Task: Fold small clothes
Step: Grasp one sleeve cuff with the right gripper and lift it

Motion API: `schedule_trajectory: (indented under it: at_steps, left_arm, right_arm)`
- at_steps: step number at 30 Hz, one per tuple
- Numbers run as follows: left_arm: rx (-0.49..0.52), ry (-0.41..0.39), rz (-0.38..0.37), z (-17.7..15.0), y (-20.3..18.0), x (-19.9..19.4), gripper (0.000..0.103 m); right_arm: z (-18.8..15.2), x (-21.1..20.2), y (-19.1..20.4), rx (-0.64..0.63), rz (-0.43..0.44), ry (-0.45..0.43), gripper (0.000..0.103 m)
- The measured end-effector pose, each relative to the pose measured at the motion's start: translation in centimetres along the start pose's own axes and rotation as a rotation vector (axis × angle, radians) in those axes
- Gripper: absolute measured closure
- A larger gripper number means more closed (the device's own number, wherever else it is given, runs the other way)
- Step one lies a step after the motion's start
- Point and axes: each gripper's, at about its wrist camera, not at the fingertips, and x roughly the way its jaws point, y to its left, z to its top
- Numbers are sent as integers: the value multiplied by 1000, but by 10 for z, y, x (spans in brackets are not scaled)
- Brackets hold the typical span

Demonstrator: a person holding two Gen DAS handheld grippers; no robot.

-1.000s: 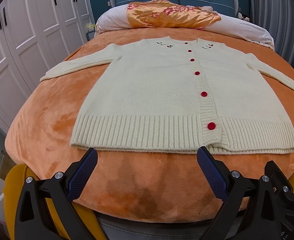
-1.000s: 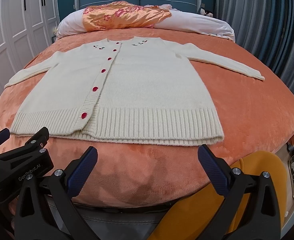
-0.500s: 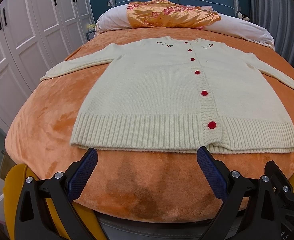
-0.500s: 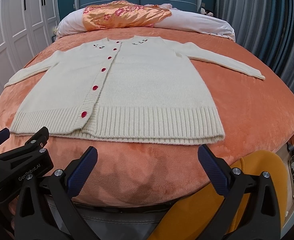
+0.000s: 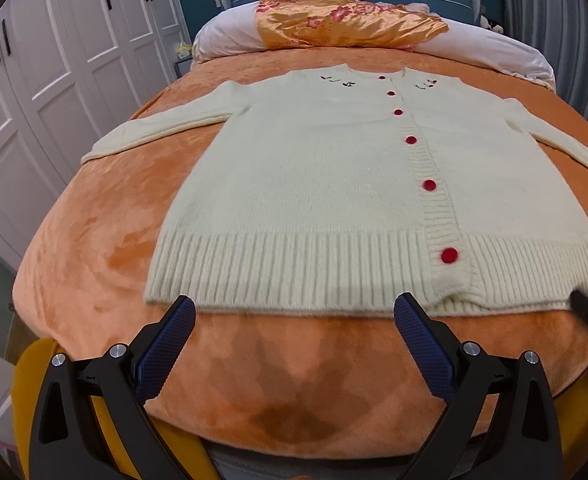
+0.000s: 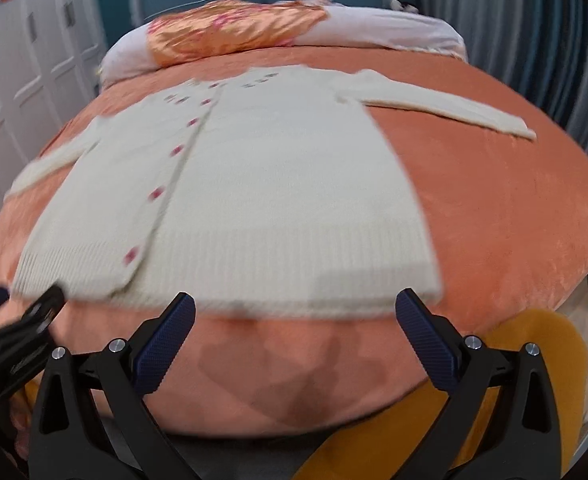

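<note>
Bedroom: orange-blanketed bed (image 5: 94, 264), white wardrobe (image 5: 54, 80) left, pillows (image 5: 350, 20) far.
Cream cardigan (image 5: 314, 184) lies flat, buttoned, sleeves spread; left tongs (image 5: 294, 320) and right tongs (image 6: 294, 316) released, empty, at near hem.

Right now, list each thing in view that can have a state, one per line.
Cardigan: spread flat on the blanket, unfolded, buttoned shut.
Sleeves: both stretched out sideways.
Left gripper: open, empty, short of the hem.
Right gripper: open, empty, at the hem edge; view blurred.
Wardrobe: doors shut.
</note>
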Motion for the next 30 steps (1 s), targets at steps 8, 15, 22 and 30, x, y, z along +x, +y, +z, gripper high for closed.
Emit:
schedule_trajectory:
  at_steps: [8,15,22,30]
  left_arm:
    - [-36,28,-35,31,9,28,5]
    - [-97,35,-26,62,10,57,5]
    - [-142,24,-18,86,12,76,5]
    - [-116,63,-23,100,14,93,5]
  right_arm:
    - [96,46,-157,229,-176,-63,5]
    - [167,97,-287,372,-205,-77,5]
    - [195,145,-358,540,-203,-76,5]
    - [209,180,-401,765,-119,-103,55]
